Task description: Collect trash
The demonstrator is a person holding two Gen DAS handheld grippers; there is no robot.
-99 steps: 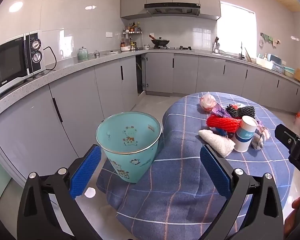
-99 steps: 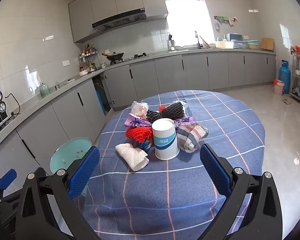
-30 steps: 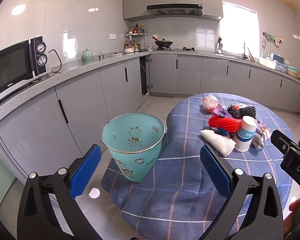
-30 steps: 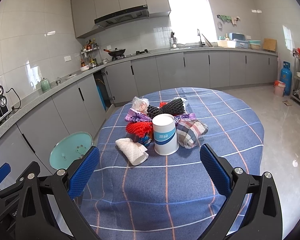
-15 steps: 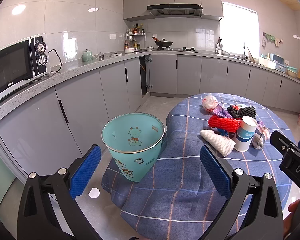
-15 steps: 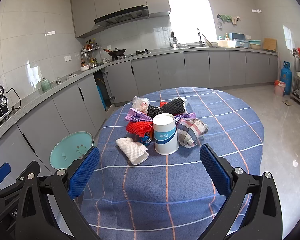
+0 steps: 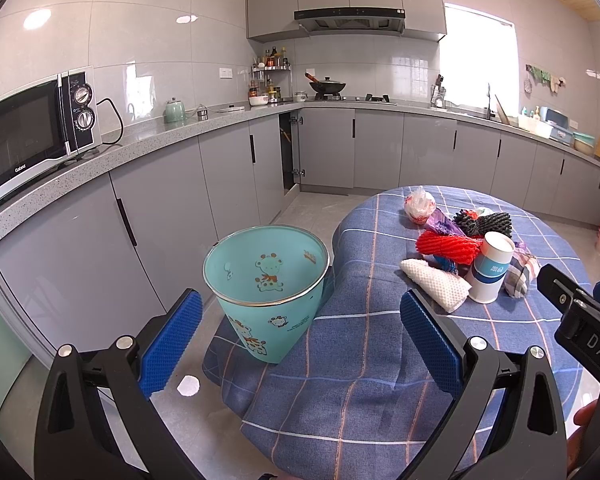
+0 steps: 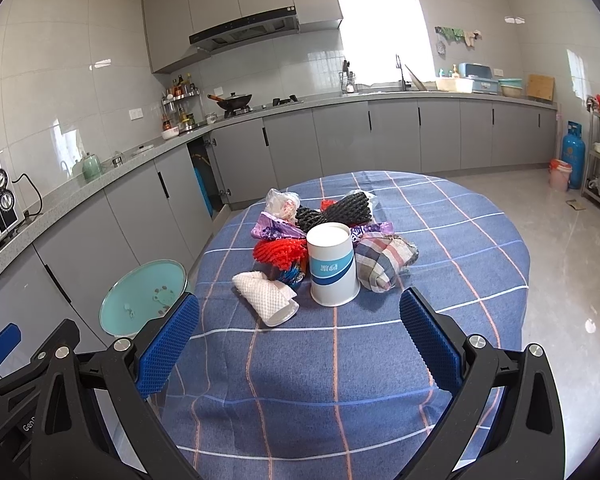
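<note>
A grey-cabinet kitchen with a tiled floor surrounds a round tabletop (image 8: 440, 280) under a blue plaid cloth that drapes over its near edge. Nearest the right wrist camera, the right hand-held gripper (image 8: 299, 336) hangs above the bare cloth with its blue pads wide apart and nothing between them. In the other view the left hand-held gripper (image 7: 300, 336) is likewise spread and empty, framing the teal bin (image 7: 266, 292).

The bin stands on the floor just beside the tabletop's left edge, mouth up and leaning slightly; its base is hidden behind the hanging cloth in the right view.

Past the right gripper lies the trash heap, near the tabletop's middle. A white foam net (image 8: 266, 298) lies flat, its long axis running from back left to front right. Beside it a white paper cup (image 8: 333, 268) with a blue band stands, seemingly upside down. A plaid rag (image 8: 382, 260) touches the cup's right side. Behind are a red foam net (image 8: 278, 252), a purple wrapper (image 8: 274, 232), two black foam nets (image 8: 334, 210) and a crumpled plastic bag (image 8: 282, 202), overlapping so that their edges are hard to separate. Something blue under the red net is mostly covered.
</note>
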